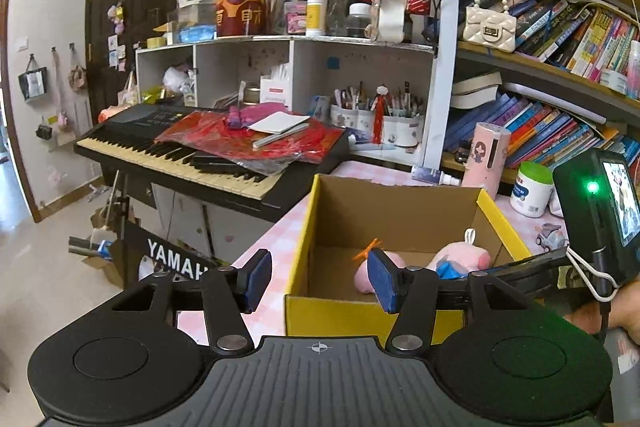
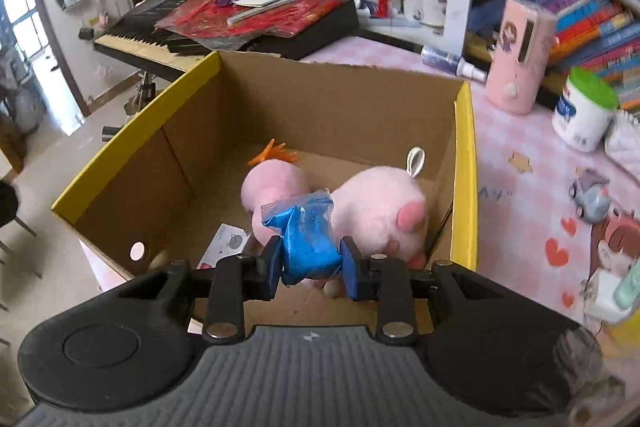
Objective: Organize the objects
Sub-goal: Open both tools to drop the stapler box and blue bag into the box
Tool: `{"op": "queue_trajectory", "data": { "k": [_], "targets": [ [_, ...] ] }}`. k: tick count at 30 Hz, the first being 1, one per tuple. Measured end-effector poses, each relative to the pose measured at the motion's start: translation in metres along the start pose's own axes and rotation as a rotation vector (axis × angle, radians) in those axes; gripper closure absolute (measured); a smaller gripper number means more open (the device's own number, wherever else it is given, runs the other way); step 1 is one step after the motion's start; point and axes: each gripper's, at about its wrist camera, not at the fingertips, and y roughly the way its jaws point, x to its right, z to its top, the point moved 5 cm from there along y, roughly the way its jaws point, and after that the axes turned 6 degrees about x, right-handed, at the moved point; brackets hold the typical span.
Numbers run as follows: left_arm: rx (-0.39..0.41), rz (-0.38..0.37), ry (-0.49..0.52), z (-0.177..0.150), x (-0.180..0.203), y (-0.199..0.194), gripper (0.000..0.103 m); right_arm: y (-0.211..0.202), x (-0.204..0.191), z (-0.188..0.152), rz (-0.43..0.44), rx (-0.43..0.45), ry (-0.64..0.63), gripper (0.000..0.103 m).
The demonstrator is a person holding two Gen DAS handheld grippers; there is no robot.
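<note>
An open cardboard box [image 2: 464, 163] with yellow outer walls stands on the pink tablecloth. Inside lie a pink plush toy [image 2: 376, 203] and a second pink one with an orange tuft [image 2: 272, 183]; a small printed card [image 2: 226, 243] rests on the floor of the box. My right gripper [image 2: 311, 263] is shut on a blue plastic packet [image 2: 310, 247] and hangs over the box's near side, above the plush. My left gripper [image 1: 320, 279] stands open, nothing between its blue pads [image 1: 380, 279], just in front of the box [image 1: 304, 227] at its near left corner.
A black keyboard [image 1: 208, 155] piled with red wrapping stands left of the table. Beside the box are a pink cylinder [image 2: 520, 55], a white jar with a green lid [image 2: 584, 115], a spray bottle [image 2: 452, 63] and a toy car [image 2: 592, 195]. Bookshelves [image 1: 560, 39] fill the right.
</note>
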Motion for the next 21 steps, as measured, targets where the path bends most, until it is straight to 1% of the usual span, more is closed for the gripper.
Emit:
{"op": "queue_trajectory", "data": {
  "k": [3, 4, 5, 6, 8, 10, 13, 15, 16, 17, 18, 21],
  "targets": [
    [-0.005, -0.003, -0.003, -0.002, -0.005, -0.003, 0.049, -0.001, -0.002, 0.0, -0.016, 0.003, 0.001, 0.074],
    [-0.004, -0.006, 0.0, -0.002, -0.006, -0.005, 0.048, -0.003, -0.002, 0.0, -0.021, 0.008, 0.007, 0.072],
    [-0.001, -0.009, 0.005, -0.003, -0.007, -0.007, 0.043, -0.006, -0.003, 0.001, -0.024, 0.018, 0.014, 0.067],
    [0.006, -0.011, 0.008, -0.003, -0.008, -0.009, 0.038, -0.01, -0.003, 0.002, -0.023, 0.032, 0.021, 0.065],
    [0.015, -0.02, 0.005, -0.003, -0.012, -0.012, 0.037, -0.021, -0.004, 0.004, -0.03, 0.076, 0.037, 0.063],
    [0.007, -0.03, 0.001, -0.004, -0.016, -0.013, 0.034, -0.033, -0.006, 0.005, -0.039, 0.108, 0.052, 0.062],
    [-0.003, -0.037, 0.004, -0.009, -0.024, -0.016, 0.03, -0.054, -0.009, 0.006, -0.066, 0.159, 0.074, 0.057],
    [-0.009, -0.043, 0.005, -0.012, -0.029, -0.019, 0.028, -0.071, -0.013, 0.004, -0.086, 0.198, 0.082, 0.053],
    [-0.012, -0.047, 0.004, -0.013, -0.032, -0.02, 0.027, -0.079, -0.015, 0.002, -0.094, 0.214, 0.083, 0.049],
    [-0.017, -0.051, 0.004, -0.016, -0.036, -0.023, 0.024, -0.088, -0.018, -0.002, -0.104, 0.232, 0.081, 0.045],
    [-0.024, -0.054, 0.003, -0.018, -0.039, -0.024, 0.021, -0.095, -0.021, -0.005, -0.114, 0.245, 0.075, 0.043],
    [-0.052, -0.062, 0.002, -0.027, -0.05, -0.03, 0.019, -0.114, -0.033, -0.025, -0.161, 0.254, 0.049, 0.035]
  ]
}}
